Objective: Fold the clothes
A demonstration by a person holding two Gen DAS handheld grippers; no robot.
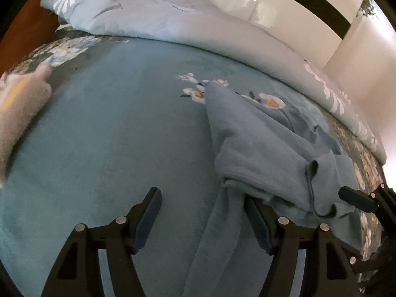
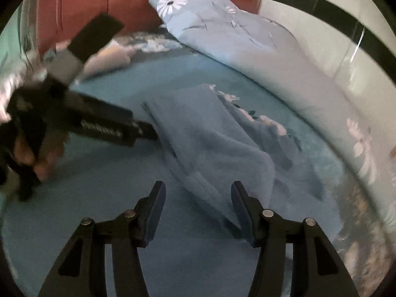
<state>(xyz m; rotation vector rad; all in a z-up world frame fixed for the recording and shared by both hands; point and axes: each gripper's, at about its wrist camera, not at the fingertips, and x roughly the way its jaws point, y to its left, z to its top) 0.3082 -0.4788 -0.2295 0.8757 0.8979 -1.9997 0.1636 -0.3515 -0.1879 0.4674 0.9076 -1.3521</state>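
A light blue fleece garment (image 1: pixel 259 148) lies crumpled on the blue bed sheet (image 1: pixel 111 123). My left gripper (image 1: pixel 201 195) is open over the sheet, and the garment's near edge drapes over its right finger (image 1: pixel 257 222). The right gripper's finger (image 1: pixel 356 199) shows at the garment's right edge. In the right wrist view the garment (image 2: pixel 210 143) lies ahead, and my right gripper (image 2: pixel 198 188) is open just above its near corner. The left gripper (image 2: pixel 148 133), held by a hand, sits at the garment's left edge.
A floral duvet (image 1: pixel 148 12) is bunched along the far side of the bed, also in the right wrist view (image 2: pixel 235 32). A red headboard (image 2: pixel 99 0) stands behind. A white fluffy thing (image 1: pixel 22 104) lies at the left. A white wall (image 1: pixel 358 61) runs at the right.
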